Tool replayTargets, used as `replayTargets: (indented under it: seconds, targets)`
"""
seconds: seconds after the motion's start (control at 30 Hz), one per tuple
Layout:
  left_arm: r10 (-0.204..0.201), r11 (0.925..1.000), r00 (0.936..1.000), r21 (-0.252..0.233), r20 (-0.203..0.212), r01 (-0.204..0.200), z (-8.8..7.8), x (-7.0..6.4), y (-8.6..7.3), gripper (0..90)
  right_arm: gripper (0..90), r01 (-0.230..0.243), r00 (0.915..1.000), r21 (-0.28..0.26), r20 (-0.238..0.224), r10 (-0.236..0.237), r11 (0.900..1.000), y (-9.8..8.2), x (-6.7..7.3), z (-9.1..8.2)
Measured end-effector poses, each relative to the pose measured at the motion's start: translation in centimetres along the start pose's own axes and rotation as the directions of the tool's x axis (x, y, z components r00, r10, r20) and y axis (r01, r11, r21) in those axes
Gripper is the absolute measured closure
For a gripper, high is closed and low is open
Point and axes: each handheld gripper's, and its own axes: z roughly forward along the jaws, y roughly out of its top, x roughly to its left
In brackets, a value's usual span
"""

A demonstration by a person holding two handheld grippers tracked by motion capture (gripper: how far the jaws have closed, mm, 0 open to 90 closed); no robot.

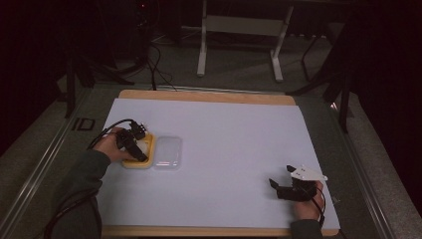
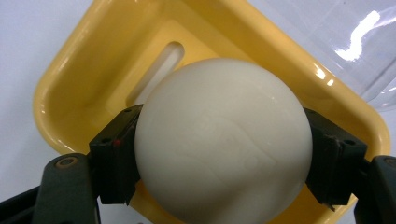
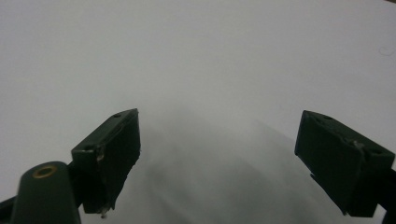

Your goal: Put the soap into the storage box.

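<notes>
A white ball (image 2: 223, 140) sits between the two black jaws of my left gripper (image 2: 222, 158), which is shut on it just above a yellow tray (image 2: 84, 79). From above, that gripper (image 1: 142, 145) hovers over the yellow tray (image 1: 134, 163) at the left of the white mat, and the ball (image 1: 143, 146) peeks out as a pale spot. My right gripper (image 1: 277, 188) rests low at the front right of the mat. Its jaws stand wide apart with only bare white mat between them (image 3: 217, 163).
A clear plastic lid (image 1: 167, 152) lies flat right beside the yellow tray; its glossy edge (image 2: 359, 42) shows past the tray's far rim. The white mat (image 1: 224, 149) covers a wooden table. Stand legs and cables occupy the floor beyond the far edge.
</notes>
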Motion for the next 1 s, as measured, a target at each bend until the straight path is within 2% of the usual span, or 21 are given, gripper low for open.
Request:
replayTargets:
  seconds: [0.1,0.17,0.27,0.57,0.8,1.0]
  targets:
    - [0.004,1.0000,1.0000,0.006,0.003,-0.004,0.1,0.1,-0.1,22.9,14.2,0.000,1.0000,0.001,0.000,0.000,1.000,0.0,0.0,0.0]
    - [-0.005,1.0000,0.9997,0.004,0.024,0.005,0.1,0.1,-0.1,20.2,14.2,0.000,1.0000,0.001,0.000,0.000,1.000,0.0,0.0,0.0]
    - [0.005,1.0000,0.9999,0.004,0.009,-0.005,0.2,-0.1,-0.1,17.3,14.2,0.000,1.0000,0.001,0.001,0.000,1.000,0.0,0.0,0.0]
    - [0.004,0.9998,1.0000,-0.020,0.005,-0.004,0.0,0.0,-0.2,15.2,14.2,0.001,1.0000,0.001,0.002,-0.001,1.000,0.0,0.0,0.0]
    - [0.003,0.9988,0.9999,-0.050,-0.010,-0.004,-1.0,0.2,-0.4,13.3,14.2,0.001,1.0000,0.000,0.002,-0.001,1.000,0.0,0.0,0.0]
    - [-0.004,0.9948,0.9998,-0.102,-0.018,0.003,-2.6,0.3,-0.8,14.0,14.2,0.002,1.0000,-0.001,0.003,-0.002,1.000,0.0,0.0,0.0]
